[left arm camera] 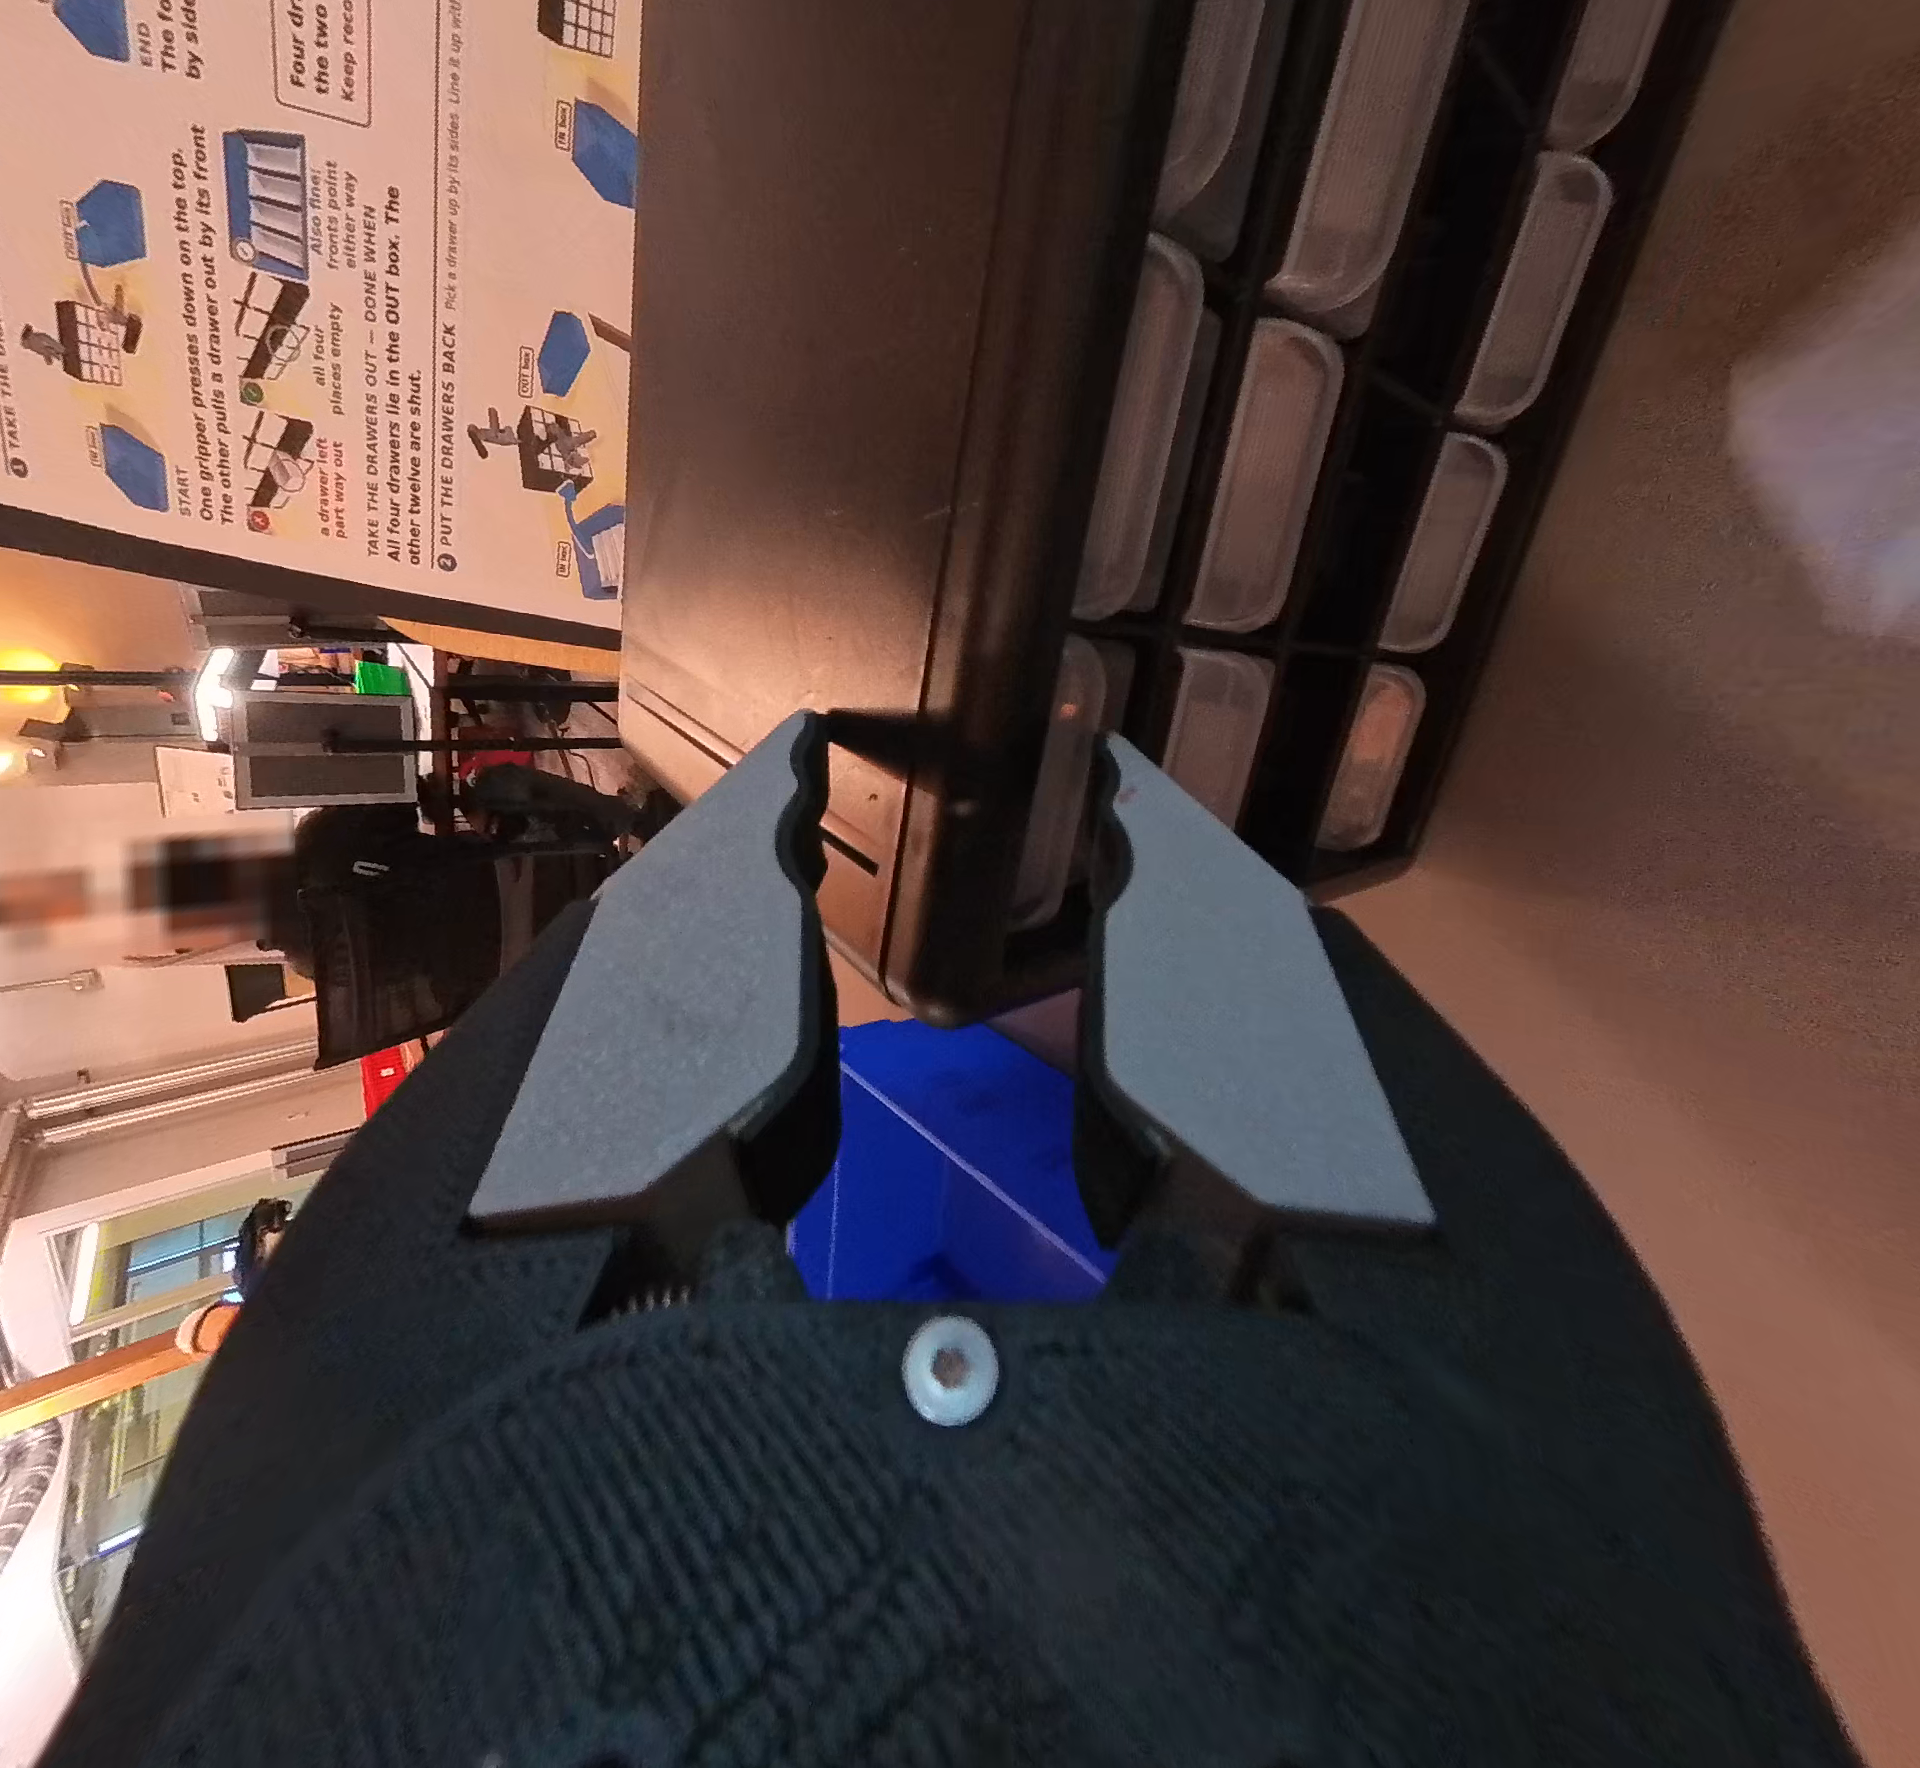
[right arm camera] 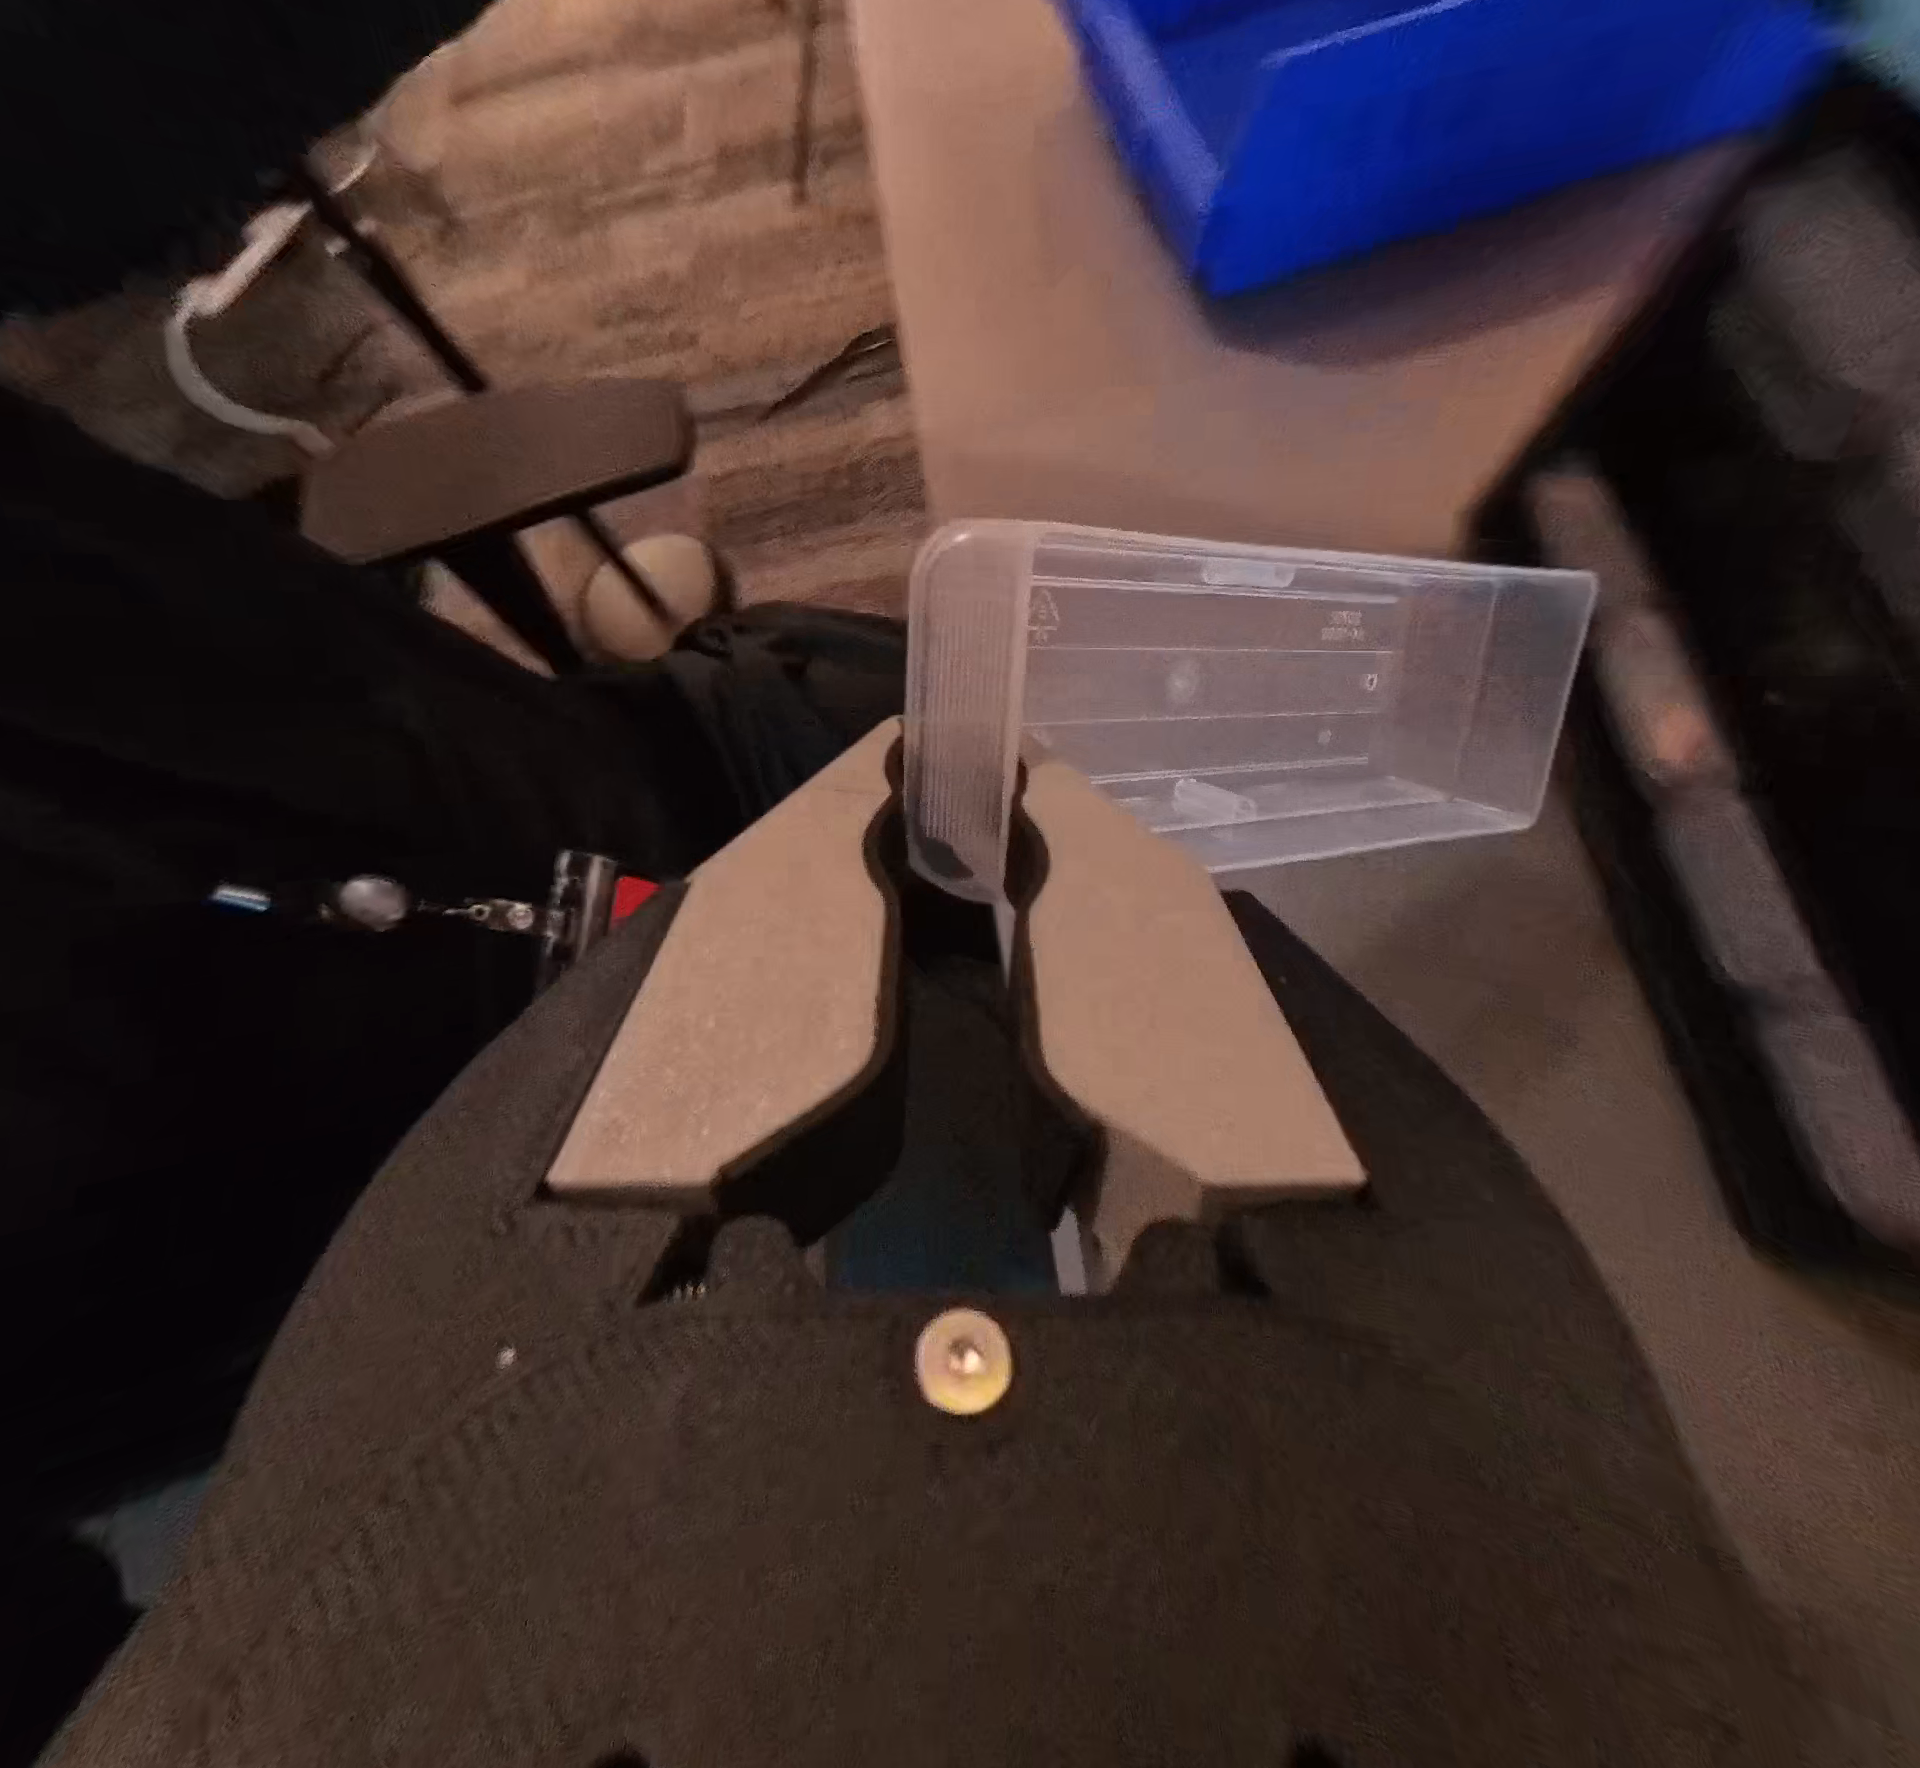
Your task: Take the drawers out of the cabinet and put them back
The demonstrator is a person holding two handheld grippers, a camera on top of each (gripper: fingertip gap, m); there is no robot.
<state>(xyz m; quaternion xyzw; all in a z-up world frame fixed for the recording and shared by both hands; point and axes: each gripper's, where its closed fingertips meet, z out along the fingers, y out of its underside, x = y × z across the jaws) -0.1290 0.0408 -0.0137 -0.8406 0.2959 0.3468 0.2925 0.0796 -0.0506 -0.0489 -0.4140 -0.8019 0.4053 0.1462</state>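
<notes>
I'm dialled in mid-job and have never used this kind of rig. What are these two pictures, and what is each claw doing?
Each picture comes from a camera riding on a hand-held two-finger gripper, looking along its fingers. A person carries both; there is no robot arm. In the left wrist view, the left gripper straddles an edge of the black cabinet, whose clear drawers mostly sit in their slots; a blue box shows behind. In the right wrist view, which is blurred, the right gripper is shut on the front of one clear, empty drawer outside the cabinet. Beyond it another blue box rests on the tan table.
</notes>
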